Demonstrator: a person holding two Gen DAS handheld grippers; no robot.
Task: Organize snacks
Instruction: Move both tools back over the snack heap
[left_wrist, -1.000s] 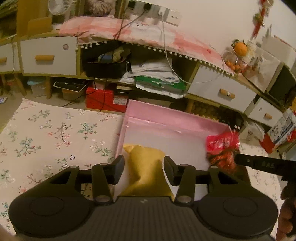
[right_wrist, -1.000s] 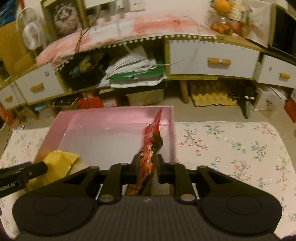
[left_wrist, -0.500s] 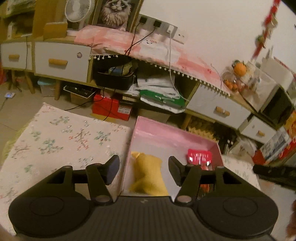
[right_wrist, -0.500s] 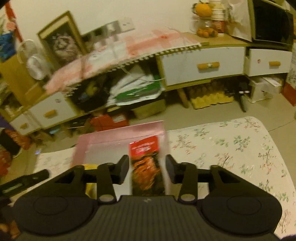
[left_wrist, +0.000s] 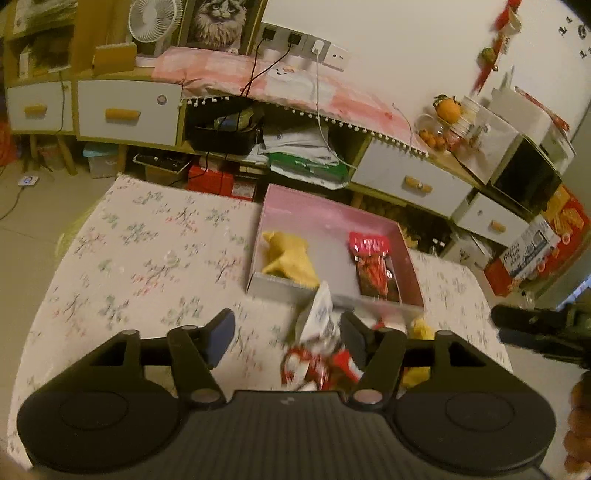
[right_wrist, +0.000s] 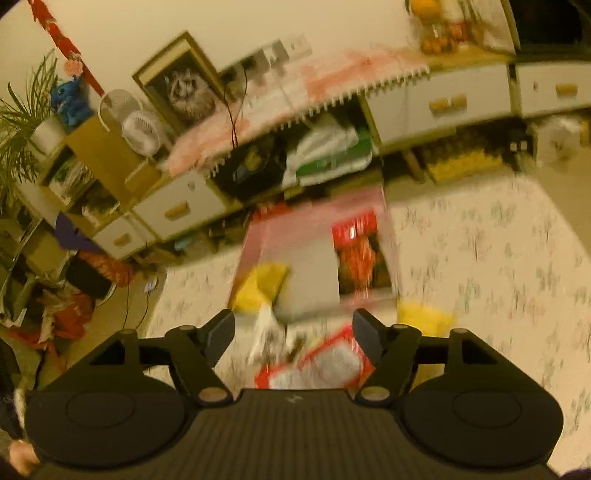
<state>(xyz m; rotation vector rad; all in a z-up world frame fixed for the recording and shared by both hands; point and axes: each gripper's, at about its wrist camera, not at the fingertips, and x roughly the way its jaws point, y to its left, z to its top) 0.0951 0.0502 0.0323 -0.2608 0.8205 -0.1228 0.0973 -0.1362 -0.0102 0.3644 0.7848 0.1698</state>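
Observation:
A pink box sits on the floral table and holds a yellow snack bag at its left and a red snack packet at its right. The box also shows, blurred, in the right wrist view. My left gripper is open and empty above loose snacks in front of the box: a white packet, a red-and-white packet and a yellow one. My right gripper is open and empty over the red-and-white packet; a yellow packet lies to its right.
The floral tablecloth covers the table. Behind it stands a low cabinet with drawers, a fan, cables and clutter. A microwave and oranges stand at the right. My right gripper's arm shows at the left view's right edge.
My right gripper opened and left the red packet in the box. Both grippers pulled back from the box and now hang over the loose snacks in front of it.

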